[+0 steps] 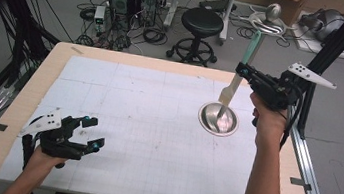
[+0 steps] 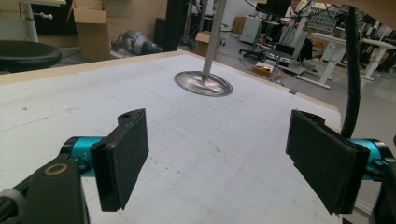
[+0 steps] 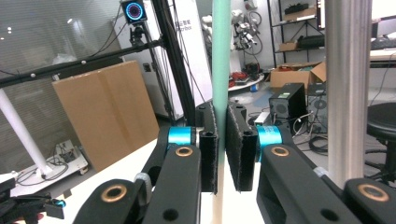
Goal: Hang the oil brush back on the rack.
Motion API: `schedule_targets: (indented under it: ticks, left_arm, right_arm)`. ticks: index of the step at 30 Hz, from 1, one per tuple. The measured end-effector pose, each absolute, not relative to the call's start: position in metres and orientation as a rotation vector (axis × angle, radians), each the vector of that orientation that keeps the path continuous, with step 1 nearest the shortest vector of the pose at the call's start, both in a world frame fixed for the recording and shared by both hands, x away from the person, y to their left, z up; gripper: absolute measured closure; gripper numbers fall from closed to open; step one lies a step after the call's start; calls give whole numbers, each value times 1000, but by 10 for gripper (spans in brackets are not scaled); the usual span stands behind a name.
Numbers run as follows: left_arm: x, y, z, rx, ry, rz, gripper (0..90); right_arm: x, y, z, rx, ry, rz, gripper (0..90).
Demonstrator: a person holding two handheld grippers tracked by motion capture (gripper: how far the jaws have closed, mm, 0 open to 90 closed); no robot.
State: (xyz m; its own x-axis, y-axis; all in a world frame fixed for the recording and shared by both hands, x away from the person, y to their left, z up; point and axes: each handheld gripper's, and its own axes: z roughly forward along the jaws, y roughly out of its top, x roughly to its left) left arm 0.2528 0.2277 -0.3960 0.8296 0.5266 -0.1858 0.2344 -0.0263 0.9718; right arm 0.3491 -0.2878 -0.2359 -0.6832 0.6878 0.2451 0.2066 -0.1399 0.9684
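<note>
Bowl (image 1: 218,119), shallow and metal, sits on the white gridded mat (image 1: 144,139) toward your right side of the table (image 1: 17,107). Nothing lies loose in it; the pale blade end of a spatula (image 1: 234,85) dips into its middle, and whether the tip touches the metal you cannot tell from above.

Your right gripper (image 1: 244,71) holds that spatula nearly upright above the bowl, tilted slightly away from you, jaws pinched hard on the shaft where the mint-green handle meets the cream blade. In the right gripper view the handle (image 3: 220,70) runs straight up between the two pads (image 3: 209,149), which press it from both sides.

Your left gripper (image 1: 89,130) rests low near the front left of the mat, jaws spread wide, nothing between them. It is well apart from the bowl; in the left gripper view the bowl (image 2: 203,84) lies far ahead across bare mat.

Beyond the far table edge: a black stool (image 1: 200,30), computer towers (image 1: 132,1) with tangled cables on the floor, and a black frame post (image 1: 335,45) at your right.
</note>
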Motion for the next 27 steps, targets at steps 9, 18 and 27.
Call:
schedule_targets:
  ticks: [9, 18, 27]
  left_arm:
    - [253, 230, -397, 1610, 625, 262, 215]
    - [255, 234, -399, 1594, 646, 272, 212]
    - [256, 237, -401, 1580, 665, 273, 222]
  right_arm:
    - [336, -296, -240, 1021, 1698, 1827, 548]
    - [308, -310, -259, 1029, 1666, 1703, 358]
    - [280, -299, -299, 1017, 1771, 1540, 174]
